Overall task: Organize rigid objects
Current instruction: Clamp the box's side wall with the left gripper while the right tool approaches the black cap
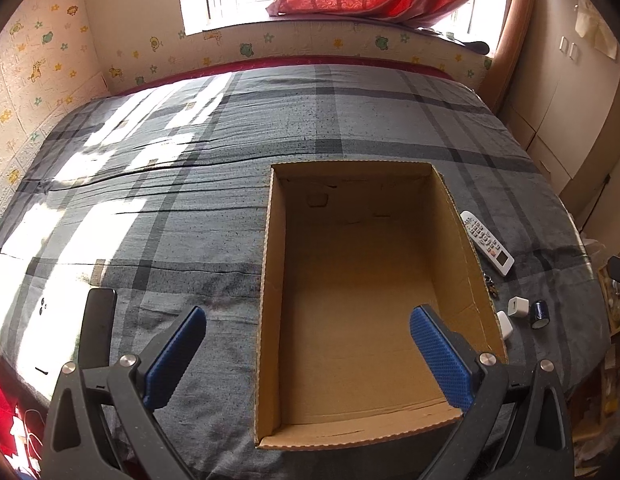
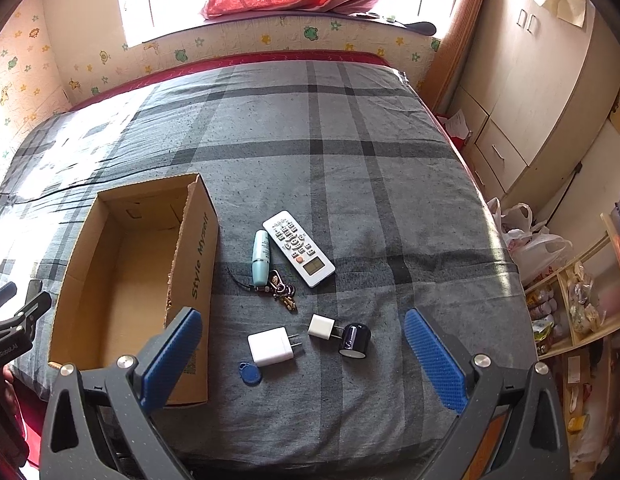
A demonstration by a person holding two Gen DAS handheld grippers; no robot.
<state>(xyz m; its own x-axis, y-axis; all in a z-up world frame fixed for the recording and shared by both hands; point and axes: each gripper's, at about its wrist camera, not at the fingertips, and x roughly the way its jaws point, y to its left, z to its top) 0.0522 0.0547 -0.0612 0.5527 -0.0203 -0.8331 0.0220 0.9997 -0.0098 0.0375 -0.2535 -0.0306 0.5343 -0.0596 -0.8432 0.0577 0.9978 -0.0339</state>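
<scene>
An empty open cardboard box (image 1: pixel 270 280) (image 2: pixel 198 248) lies on the plaid bed. Right of it lie a white remote (image 2: pixel 298 248) (image 1: pixel 487 242), a pale blue bottle (image 2: pixel 260 257), a key bunch (image 2: pixel 284 292), two white chargers (image 2: pixel 271 347) (image 2: pixel 321 327), a dark blue cap (image 2: pixel 355 340) (image 1: pixel 539 313) and a blue key fob (image 2: pixel 249 373). My left gripper (image 1: pixel 308 332) is open and empty over the box's near end. My right gripper (image 2: pixel 302 338) is open and empty above the chargers.
A black phone (image 1: pixel 97 328) lies on the bed left of the box. The bed (image 2: pixel 390 184) ends at a wardrobe (image 2: pixel 530 100) and shelves (image 2: pixel 574 320) on the right, and at a papered wall on the left and far side.
</scene>
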